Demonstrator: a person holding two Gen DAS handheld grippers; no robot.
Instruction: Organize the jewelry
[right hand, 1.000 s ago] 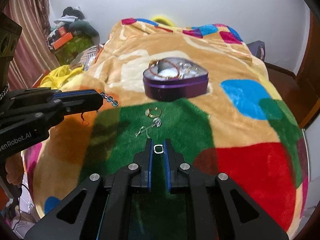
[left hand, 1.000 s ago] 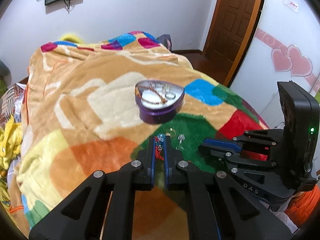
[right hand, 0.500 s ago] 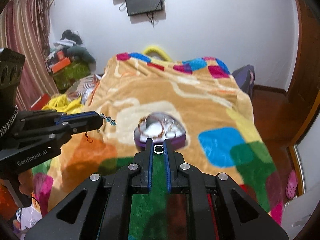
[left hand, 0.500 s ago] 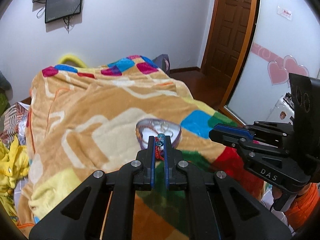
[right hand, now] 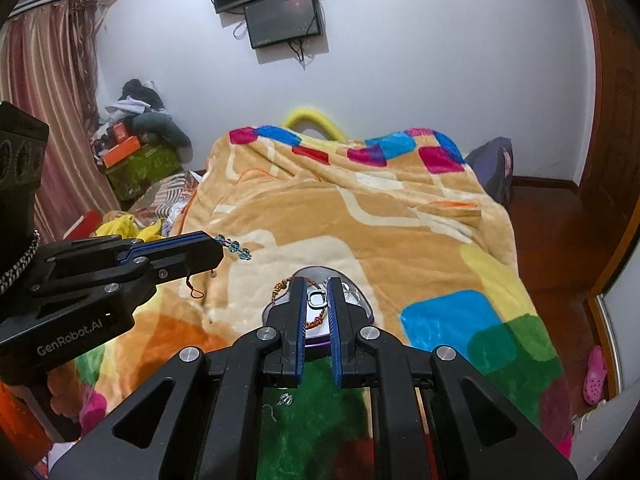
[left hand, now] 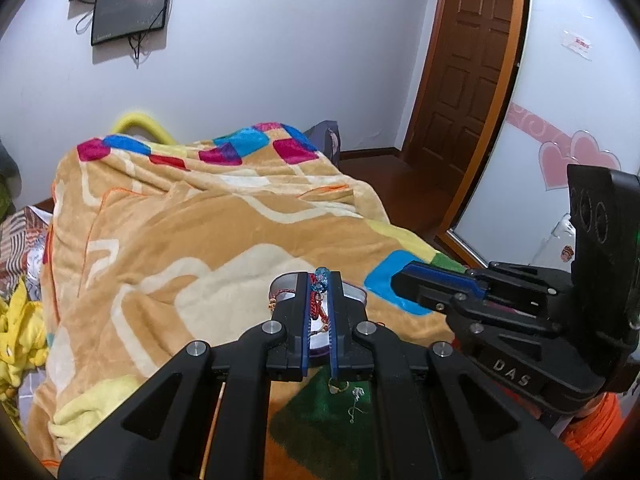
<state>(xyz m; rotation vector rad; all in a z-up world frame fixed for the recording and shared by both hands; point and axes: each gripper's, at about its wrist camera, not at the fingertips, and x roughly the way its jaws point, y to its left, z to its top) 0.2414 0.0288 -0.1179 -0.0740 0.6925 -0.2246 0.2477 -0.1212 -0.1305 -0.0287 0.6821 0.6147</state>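
Nearest, on green blanket [right hand: 320, 432]: earring [right hand: 280, 402] and small gold pc [left hand: 335, 387] not yet boxed. L gripper [left hand: 319, 286] clamped on bead string [left hand: 320, 276]; R gripper [right hand: 317, 300] clamped on ring [right hand: 317, 300]. Both held above box [right hand: 360, 304], judged mid-delivery. Box already holds cord bracelet [right hand: 280, 290], other pcs unclear. Task approx half done.

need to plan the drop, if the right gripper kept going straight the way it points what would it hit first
Most likely the heart-shaped jewelry box directly ahead of the right gripper, which holds a small ring. Depth is unclear, so it might pass just over the box and reach the blanket behind.
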